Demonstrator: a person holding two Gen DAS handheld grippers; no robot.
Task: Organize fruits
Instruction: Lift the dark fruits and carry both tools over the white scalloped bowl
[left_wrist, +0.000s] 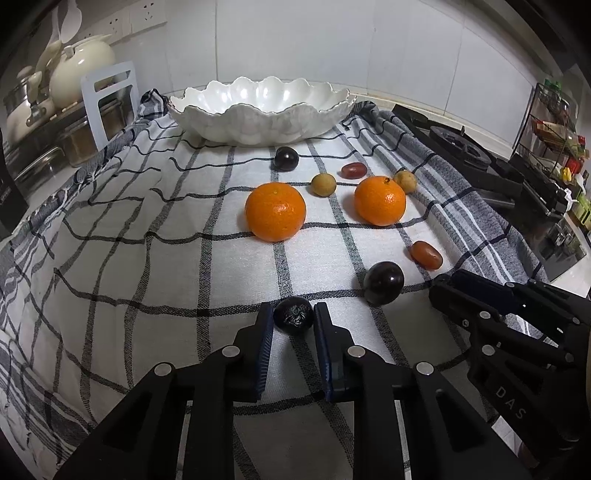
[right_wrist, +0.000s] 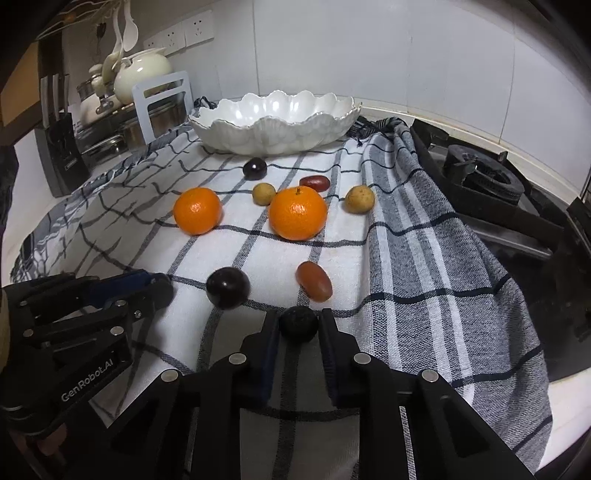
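My left gripper is shut on a small dark round fruit low on the checked cloth. My right gripper is shut on another dark fruit near the cloth's front. Each gripper shows in the other's view: the right gripper at the right edge, the left gripper at the left. Between them lies a loose dark plum. Farther back are two oranges, two tan longans, two reddish oval fruits and another dark plum. A white scalloped bowl stands at the back with nothing visible in it.
A gas stove sits right of the cloth, partly under its striped edge. Pots, a cream teapot and a grey rack crowd the back left. A knife block stands left. A spice rack is at the far right.
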